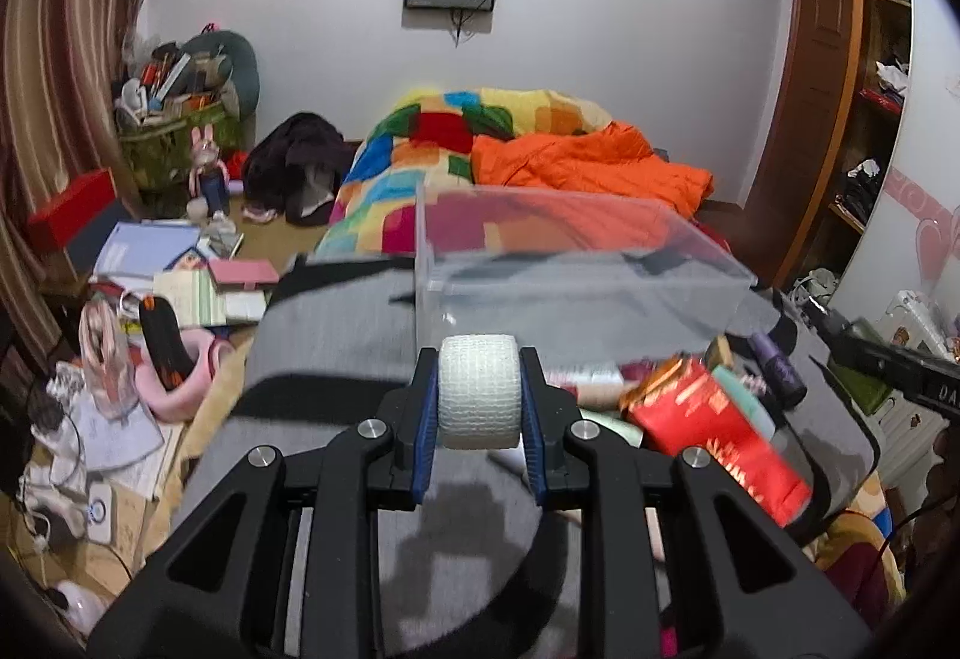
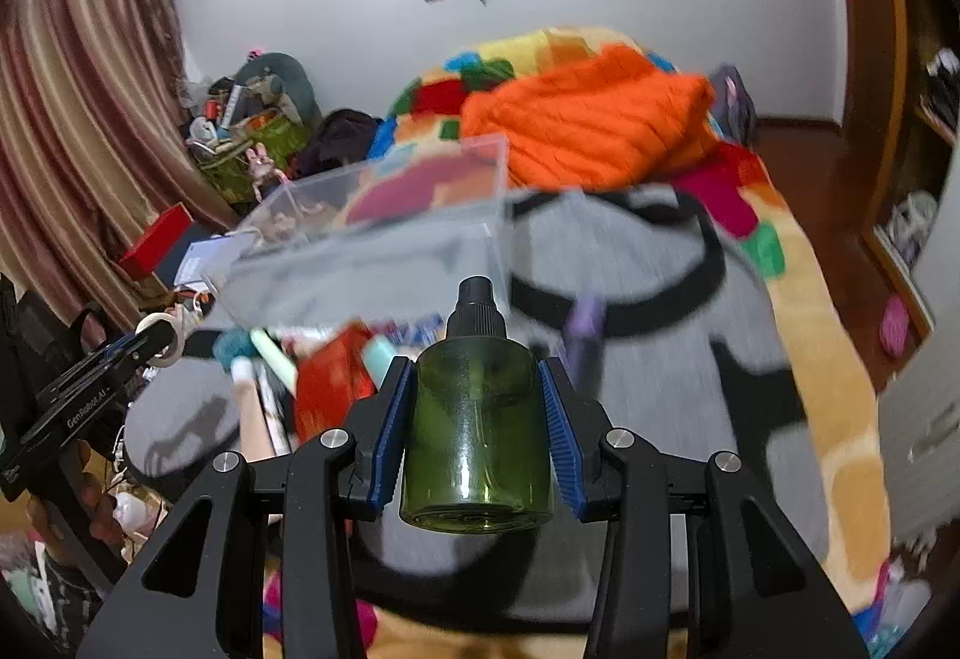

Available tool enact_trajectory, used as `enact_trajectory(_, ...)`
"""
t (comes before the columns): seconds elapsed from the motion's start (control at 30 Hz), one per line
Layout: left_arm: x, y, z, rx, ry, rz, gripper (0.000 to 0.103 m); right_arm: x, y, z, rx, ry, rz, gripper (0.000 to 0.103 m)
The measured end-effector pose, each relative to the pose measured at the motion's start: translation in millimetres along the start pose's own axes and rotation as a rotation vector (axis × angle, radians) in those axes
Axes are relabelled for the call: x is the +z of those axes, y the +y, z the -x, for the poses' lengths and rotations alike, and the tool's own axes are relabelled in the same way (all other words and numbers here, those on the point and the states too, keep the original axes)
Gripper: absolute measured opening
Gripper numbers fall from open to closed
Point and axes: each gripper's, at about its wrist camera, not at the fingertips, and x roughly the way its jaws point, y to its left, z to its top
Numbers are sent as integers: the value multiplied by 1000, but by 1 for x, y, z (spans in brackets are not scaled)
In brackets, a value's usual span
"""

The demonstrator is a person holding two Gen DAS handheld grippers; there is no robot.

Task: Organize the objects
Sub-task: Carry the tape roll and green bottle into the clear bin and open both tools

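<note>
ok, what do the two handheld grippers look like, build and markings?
Both match: the left gripper and right gripper have black angular linkage frames with cut-out windows, round silver pivot bolts, and blue ribbed pads on the fingers. White lettering runs along each body's side, partly readable only. No cables or sleeves visible.

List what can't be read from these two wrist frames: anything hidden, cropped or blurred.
- Pile of small items, left wrist view: motion-blurred; the red pack's print is unreadable.
- Clear box, right wrist view: blurred, its contents cannot be told.
- Green bottle, right wrist view: no label visible; the blue pads cover its sides.
- Bandage roll, left wrist view: its lower part is hidden behind the jaws.
- Right gripper, left wrist view: cropped by the right edge.
</note>
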Motion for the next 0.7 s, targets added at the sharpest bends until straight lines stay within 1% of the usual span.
enact_trajectory(0.2,30,-4,-9,-16,-20,-11,24,35,16,-9,31,-41,47,38)
enact_trajectory(0.33,50,-8,-20,-14,-27,-25,24,58,23,-24,61,-36,58,38)
enact_trajectory(0.43,62,-10,-32,-10,-23,-38,24,72,26,-41,87,-14,56,38)
enact_trajectory(0.57,73,-11,-55,-22,19,-46,24,87,31,-67,88,26,75,38)
enact_trajectory(0.67,77,-13,-74,-39,70,-59,24,93,34,-89,89,73,89,38)
enact_trajectory(0.7,78,-15,-81,-44,90,-65,24,95,35,-99,93,101,98,38)
